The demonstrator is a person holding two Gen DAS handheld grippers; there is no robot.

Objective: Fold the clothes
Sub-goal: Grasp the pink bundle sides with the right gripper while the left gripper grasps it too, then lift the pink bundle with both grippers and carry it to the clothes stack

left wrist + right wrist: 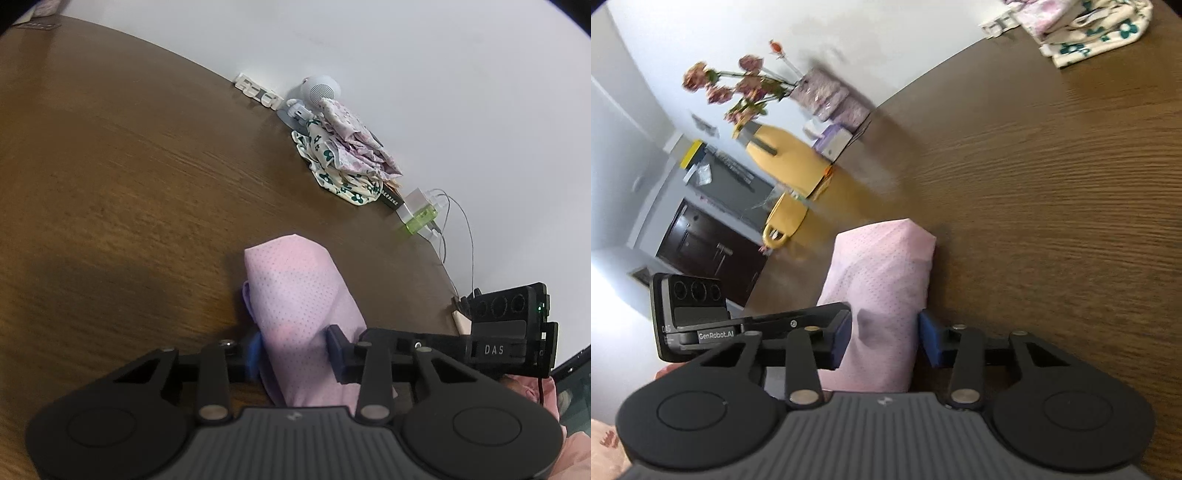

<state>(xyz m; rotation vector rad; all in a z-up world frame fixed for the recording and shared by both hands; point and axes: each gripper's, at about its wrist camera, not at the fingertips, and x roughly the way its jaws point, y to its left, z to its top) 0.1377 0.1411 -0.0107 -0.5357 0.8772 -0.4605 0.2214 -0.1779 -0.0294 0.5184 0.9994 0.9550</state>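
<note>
Folded pink mesh garment [299, 295] low and centre in the left wrist view, lying on the brown wooden table [110, 166] and running from mid-frame down between the fingers. Left gripper [295, 350] closed on the garment, blue pad [254, 350] pressed against the cloth's left side, dark finger against its right side. Other gripper's body, lettered DAS, at the right edge of that frame. In the upper centre-right, against the white wall [406, 74]: a pile of floral clothes [343, 155], a white round speaker-like gadget [319, 90] just behind the pile, a row of small white blocks [258, 92] to the left, a clear green-tinted box with cables [421, 216] lower right of the pile. Same pink mesh garment [882, 295] centred low in the right wrist view, right gripper [882, 336] clamped on it, blue pads [929, 338] touching the cloth on both sides. Wooden table [1052, 203] filling the right half of that frame, floral clothes [1097, 33] in the top right corner. Vase of pink flowers [746, 88] upper left, blurred, with a yellow chair [786, 162] below it. Dark cabinet [701, 240] at middle left.
</note>
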